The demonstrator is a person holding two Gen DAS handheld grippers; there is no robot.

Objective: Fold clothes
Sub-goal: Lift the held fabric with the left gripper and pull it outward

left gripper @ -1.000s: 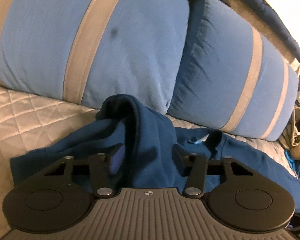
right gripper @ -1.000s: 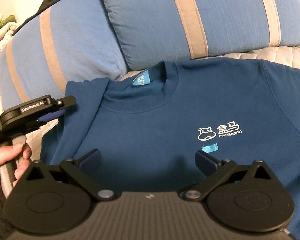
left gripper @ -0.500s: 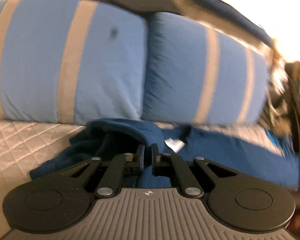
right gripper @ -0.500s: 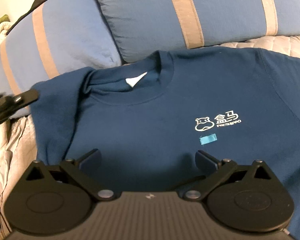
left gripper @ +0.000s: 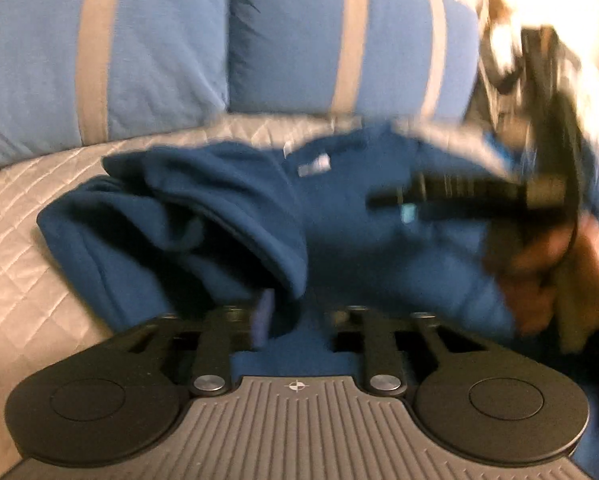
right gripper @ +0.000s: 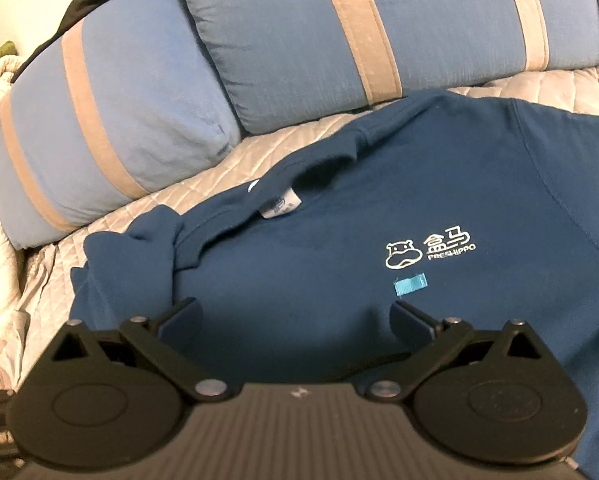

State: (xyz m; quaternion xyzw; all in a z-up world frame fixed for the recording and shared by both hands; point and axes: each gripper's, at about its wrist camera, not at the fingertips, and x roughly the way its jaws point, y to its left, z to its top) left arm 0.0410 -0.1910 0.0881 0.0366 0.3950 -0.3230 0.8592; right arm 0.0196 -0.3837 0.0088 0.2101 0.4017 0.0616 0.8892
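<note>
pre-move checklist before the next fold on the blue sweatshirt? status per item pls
1. Right gripper jaws open and empty: ok.
2. Left gripper clear of cloth: not ok. The jaws are open, but a fold of the sleeve drapes between them.
3. Sweatshirt body flat, logo side up: ok.
4. Collar smooth: not ok, it is bunched near the label.
5. Sweatshirt clear of the pillows: ok, a strip of quilted cover shows between them.
6. Left wrist view sharp enough to aim: not ok, motion blur.
</note>
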